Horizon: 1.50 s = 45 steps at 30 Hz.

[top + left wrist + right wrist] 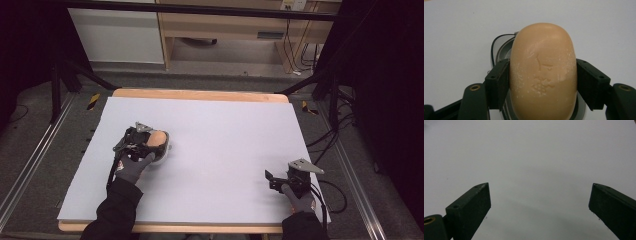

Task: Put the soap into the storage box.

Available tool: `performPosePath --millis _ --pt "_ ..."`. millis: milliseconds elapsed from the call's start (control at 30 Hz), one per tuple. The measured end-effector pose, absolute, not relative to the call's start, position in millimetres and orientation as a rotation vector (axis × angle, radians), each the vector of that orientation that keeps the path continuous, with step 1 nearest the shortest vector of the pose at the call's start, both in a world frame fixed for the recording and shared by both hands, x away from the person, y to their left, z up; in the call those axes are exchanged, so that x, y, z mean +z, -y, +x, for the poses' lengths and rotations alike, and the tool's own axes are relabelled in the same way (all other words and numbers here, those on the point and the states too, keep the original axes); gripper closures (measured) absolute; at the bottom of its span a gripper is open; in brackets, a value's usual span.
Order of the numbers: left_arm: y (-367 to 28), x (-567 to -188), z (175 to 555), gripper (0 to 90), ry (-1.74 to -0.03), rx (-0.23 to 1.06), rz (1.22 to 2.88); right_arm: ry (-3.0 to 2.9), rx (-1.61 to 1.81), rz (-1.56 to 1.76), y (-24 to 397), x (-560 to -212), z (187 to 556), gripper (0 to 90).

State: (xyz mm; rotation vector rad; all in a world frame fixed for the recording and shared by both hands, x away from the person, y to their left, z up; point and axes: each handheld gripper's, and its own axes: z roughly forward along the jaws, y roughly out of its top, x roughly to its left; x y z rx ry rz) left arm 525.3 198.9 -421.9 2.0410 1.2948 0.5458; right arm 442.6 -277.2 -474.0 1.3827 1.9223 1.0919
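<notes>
- Nearest, at the front edge of the pale grey rectangular table sheet (220, 150), two dark sleeves come up from below, each ending in a grey-gloved hand on a black two-jaw gripper.
- At the sheet's front right corner sits the right gripper (270, 177), with a grey three-cornered plate on top and a cable trailing off the sheet's right side; it points toward the sheet's middle.
- Along its own view, the right gripper (540, 195) has its jaws spread wide apart with nothing between them, released over bare sheet.
- Farther in, on the sheet's left half, the left hand (134, 167) carries the left gripper (156, 142), which also bears a grey plate.
- Its jaws are clenched on a smooth tan oval bar of soap (158, 138); in the left gripper view the black pads (500, 83) press flat against both long sides of the soap (543, 72), whose top face shows a faint embossed mark and whitish scuffs.
- Directly under the soap lies a shallow oval dish with a dark rim and shiny inside (501, 48); whether the soap rests in it or hangs just above cannot be told.
- Beyond the sheet's far edge runs a light wooden table rim (200, 94), then grey floor and pale wooden furniture.
</notes>
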Motion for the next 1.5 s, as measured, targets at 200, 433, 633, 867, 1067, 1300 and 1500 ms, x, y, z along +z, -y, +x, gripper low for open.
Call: performPosePath --millis 200,433,633,867,1067,1300,1500 --pt "-198 -424 526 32.2 -1.294 0.544 2.043 -1.922 1.099 1.385 277 -473 442 4.2" --pt "-197 -428 527 32.2 -1.299 0.536 2.039 -1.925 1.088 1.382 277 -474 443 4.2" --pt "-197 -428 527 32.1 -1.302 0.541 2.032 -1.923 1.092 1.386 277 -473 442 4.2" --pt "-198 -431 527 31.4 -1.287 0.527 2.005 -1.923 1.096 1.390 276 -473 442 4.2" --pt "-195 -431 526 25.1 -1.268 0.571 2.009 -1.923 1.089 1.386 277 -474 443 4.2" --pt "-197 -430 524 25.4 -1.265 0.568 2.007 -1.920 1.089 1.388 277 -473 443 4.2" --pt "-197 -423 517 24.9 -1.210 0.571 1.981 -1.915 1.088 1.387 278 -474 443 4.2"
